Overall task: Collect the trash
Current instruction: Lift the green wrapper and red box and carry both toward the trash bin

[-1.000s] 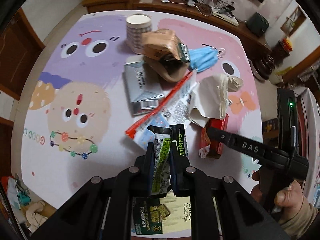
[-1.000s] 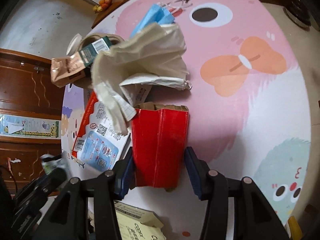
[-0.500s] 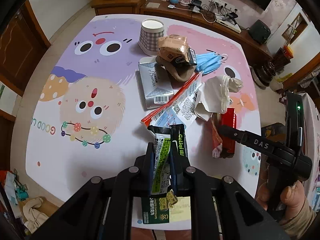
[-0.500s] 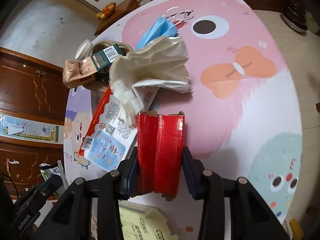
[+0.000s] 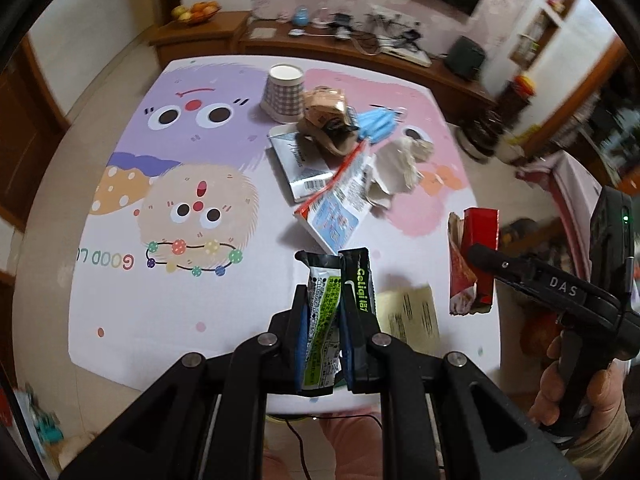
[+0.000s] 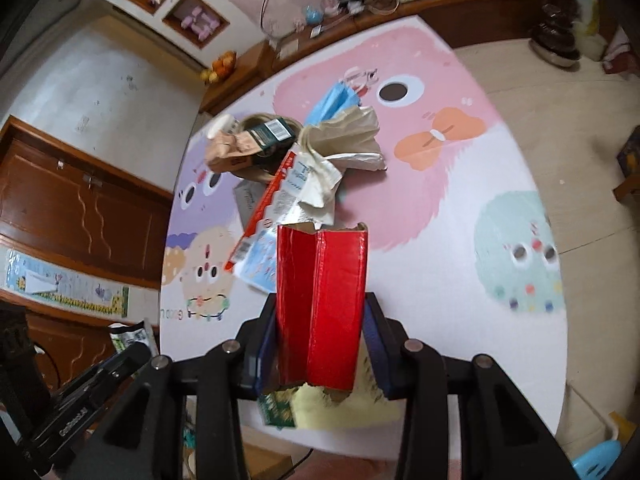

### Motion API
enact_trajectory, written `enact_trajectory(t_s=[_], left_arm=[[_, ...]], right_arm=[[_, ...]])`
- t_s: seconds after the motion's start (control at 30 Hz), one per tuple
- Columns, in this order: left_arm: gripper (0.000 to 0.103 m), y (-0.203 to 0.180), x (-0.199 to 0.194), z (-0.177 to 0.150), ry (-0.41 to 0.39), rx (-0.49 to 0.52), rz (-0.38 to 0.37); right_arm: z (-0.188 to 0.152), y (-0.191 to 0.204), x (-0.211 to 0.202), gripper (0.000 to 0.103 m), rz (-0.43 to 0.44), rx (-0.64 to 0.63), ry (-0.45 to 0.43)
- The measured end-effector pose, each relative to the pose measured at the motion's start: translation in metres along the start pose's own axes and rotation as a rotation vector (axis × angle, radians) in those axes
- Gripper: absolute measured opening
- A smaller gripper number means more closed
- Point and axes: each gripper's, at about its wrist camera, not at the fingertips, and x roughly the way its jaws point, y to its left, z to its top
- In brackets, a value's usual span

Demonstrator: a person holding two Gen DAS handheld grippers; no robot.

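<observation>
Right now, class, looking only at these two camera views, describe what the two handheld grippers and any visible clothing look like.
Both tools are matte black with angular linkage arms and round silver pivot pins. The left gripper and right gripper each have blue pads on their fingers. Seen from the side in the left view, the right tool shows white "DAS" lettering and a small green light. The hand gripping it wears a tan sleeve cuff.

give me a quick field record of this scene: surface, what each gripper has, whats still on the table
surface: table with cartoon-monster cover
left gripper: shut on green wrapper
right gripper: shut on red carton, clear of the table
pile left: paper cup, brown bag, blue mask, silver pouch, crumpled paper, red-edged packet
near edge: yellow sheet
</observation>
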Motion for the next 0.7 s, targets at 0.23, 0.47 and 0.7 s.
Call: enact_trajectory(t_s=[0.23, 0.47, 0.7], left_arm=[[0.012, 0.026, -0.032, -0.043, -0.019, 0.109, -0.089], [0.012, 0.045, -0.04, -0.097, 0.036, 0.22, -0.143], [0.012, 0.048, -0.029, -0.147, 0.096, 0.302, -0.144]], right_arm=[[-0.086, 0.032, -0.041, 0.04, -0.038, 0.105, -0.115], [-0.171, 0.061, -0.054, 0.04, -0.097, 0.154, -0.156], [-0.237, 0.073, -0.05, 0.04, -0.124, 0.182, -0.094]])
